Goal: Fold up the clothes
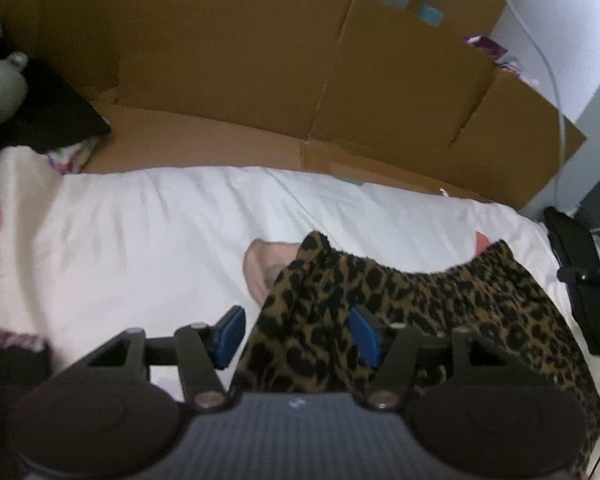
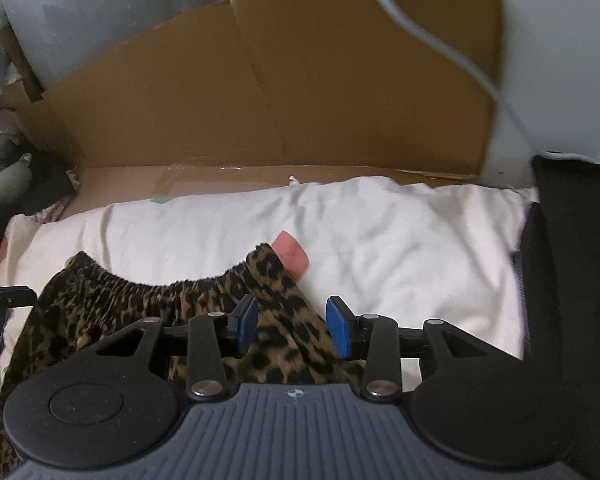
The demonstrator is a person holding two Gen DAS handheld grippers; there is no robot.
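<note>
Two grippers: each angled steeply down toward the bed, one over each end of the same garment
Left gripper: black linkage arms with blue pads, jaws parted; a bunched fold of cloth stands up between the pads, and no pad is seen pressing on it, so it reads as released
Left pads: the one at 9 o'clock of the fold stands clear of it over bare sheet; the one at 3 o'clock sits over the cloth, contact too blurred to tell
Right gripper: same build, jaws parted, tilted down at the garment's other end; released as well
Right pads: the left one lies just beside the cloth; the right one is at its edge, with white sheet past it toward 3 o'clock
Garment: brown leopard-print piece with a gathered elastic waistband, lying on the bed, waistband toward 12 o'clock, body running down toward 6 o'clock under both tools
Surface: rumpled white bedsheet
Pink item: pale pink cloth peeking out at 10 o'clock of the garment in the left view; a pink patch at the waistband's far corner in the right view
Backdrop: flattened brown cardboard panels standing at 12 o'clock behind the bed
Cable: thin white cord hanging across the cardboard
</note>
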